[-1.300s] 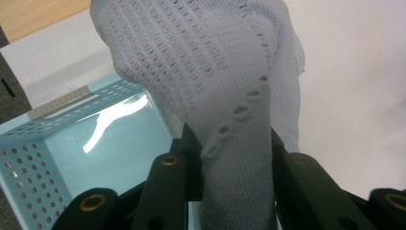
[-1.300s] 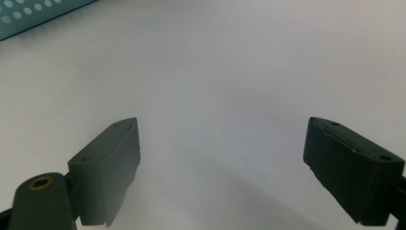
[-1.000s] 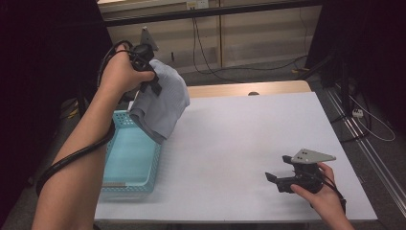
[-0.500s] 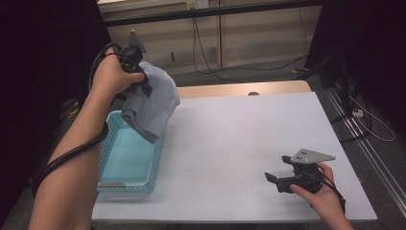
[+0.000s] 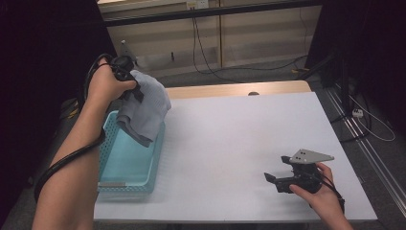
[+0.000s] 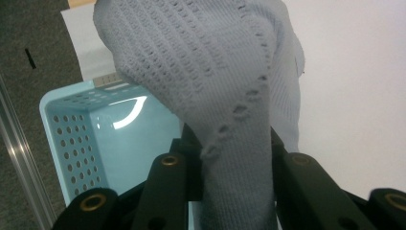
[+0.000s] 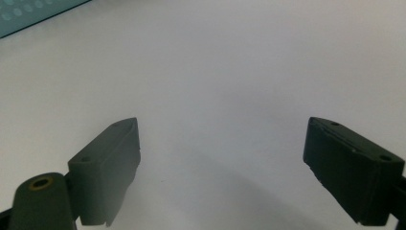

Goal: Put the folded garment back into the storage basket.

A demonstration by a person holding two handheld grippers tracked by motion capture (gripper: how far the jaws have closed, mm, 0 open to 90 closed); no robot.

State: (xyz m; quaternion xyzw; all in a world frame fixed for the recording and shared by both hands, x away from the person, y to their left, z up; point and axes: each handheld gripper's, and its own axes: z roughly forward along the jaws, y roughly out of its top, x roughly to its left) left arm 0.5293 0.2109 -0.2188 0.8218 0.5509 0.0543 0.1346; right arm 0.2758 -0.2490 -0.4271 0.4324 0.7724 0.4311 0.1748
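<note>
One raised left hand (image 5: 103, 86), cloth-laden.

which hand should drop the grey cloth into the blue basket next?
Left, probably. The left tongs are already shut on the grey cloth, which hangs over the blue basket. The right tongs are open with nothing between them, resting on the white table far from the basket.

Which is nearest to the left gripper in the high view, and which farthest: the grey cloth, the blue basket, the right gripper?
1. grey cloth, clamped in the left gripper.
2. blue basket, just beneath, at the table's left.
3. right gripper, resting near right.
</note>
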